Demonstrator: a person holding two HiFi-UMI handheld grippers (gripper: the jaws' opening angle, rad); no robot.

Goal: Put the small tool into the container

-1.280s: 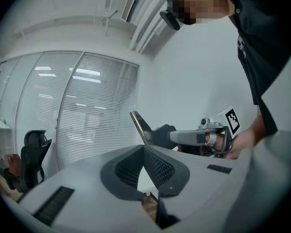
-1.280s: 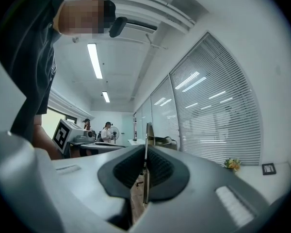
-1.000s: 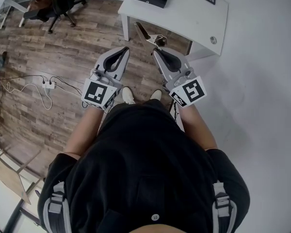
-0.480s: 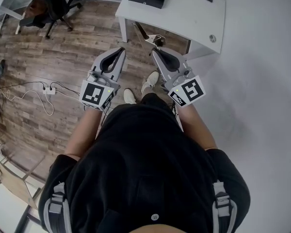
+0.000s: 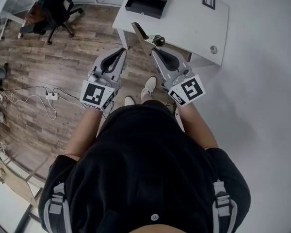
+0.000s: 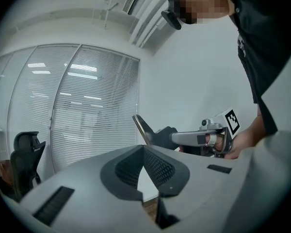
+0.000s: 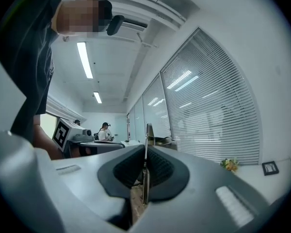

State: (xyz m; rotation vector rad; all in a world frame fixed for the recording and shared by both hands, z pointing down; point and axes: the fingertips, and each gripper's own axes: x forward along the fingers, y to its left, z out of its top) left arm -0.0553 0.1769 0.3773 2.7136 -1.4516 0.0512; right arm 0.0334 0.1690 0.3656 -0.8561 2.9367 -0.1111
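Right gripper is clamped on the small tool, whose long axis is pointed toward 11 o'clock; the left gripper is held with jaws together, empty. The black container is set on the white table, at about 12 o'clock from the tool's tip and near it.

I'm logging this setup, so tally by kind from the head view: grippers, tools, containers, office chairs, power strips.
Grippers: 2, left gripper and right gripper
Tool: 1, clamped in the right gripper
Container: 1, black, on the white table
Chair: 1
Power strip: 1, on the floor
Total: 6
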